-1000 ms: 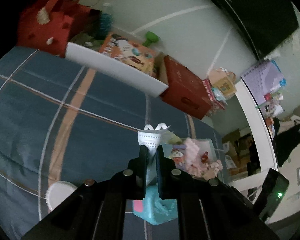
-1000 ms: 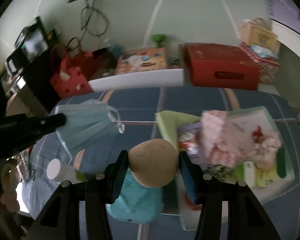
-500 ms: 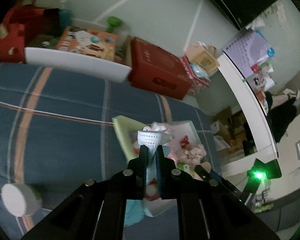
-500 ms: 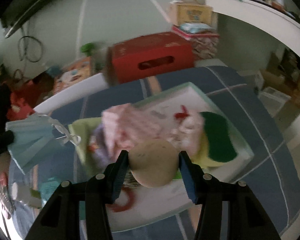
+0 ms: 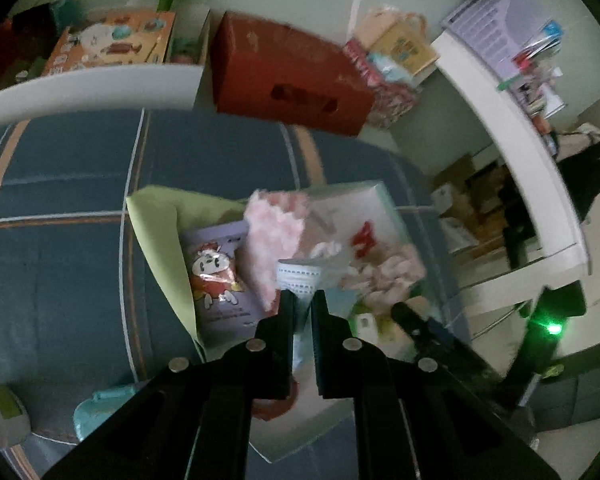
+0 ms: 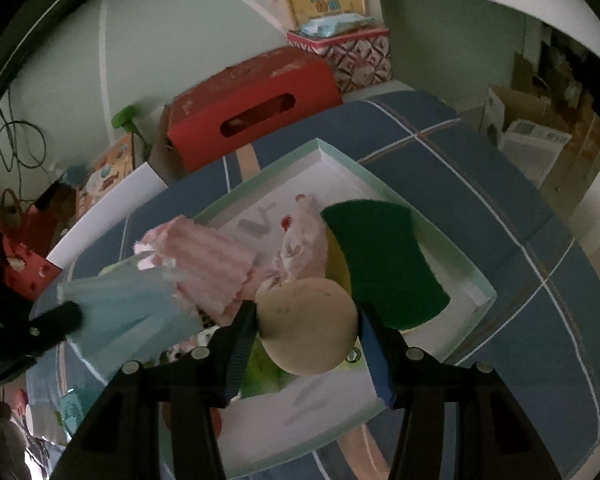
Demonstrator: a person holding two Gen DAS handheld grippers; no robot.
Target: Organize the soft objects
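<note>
The left tongs [image 5: 302,300] pinch a pleated pale-blue paper face mask [image 6: 128,308]; the right tongs [image 6: 308,320] squeeze a smooth beige round foam sponge [image 6: 308,326], both above the shallow white rectangular tray [image 6: 476,280] of fluffy pink cloths [image 6: 212,264].

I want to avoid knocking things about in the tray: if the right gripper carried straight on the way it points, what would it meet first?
Probably the pink plush toy lying in the white tray, just past the beige ball that the right gripper holds; the green sponge sits slightly right. Depth is unclear.

We see a dark green scouring sponge [image 6: 384,260] and a pink ribbed fluffy cloth [image 6: 212,268] in the white, mint-rimmed tray [image 6: 456,258]. The bedcover [image 6: 500,200] is blue plaid with orange and white lines.
</note>
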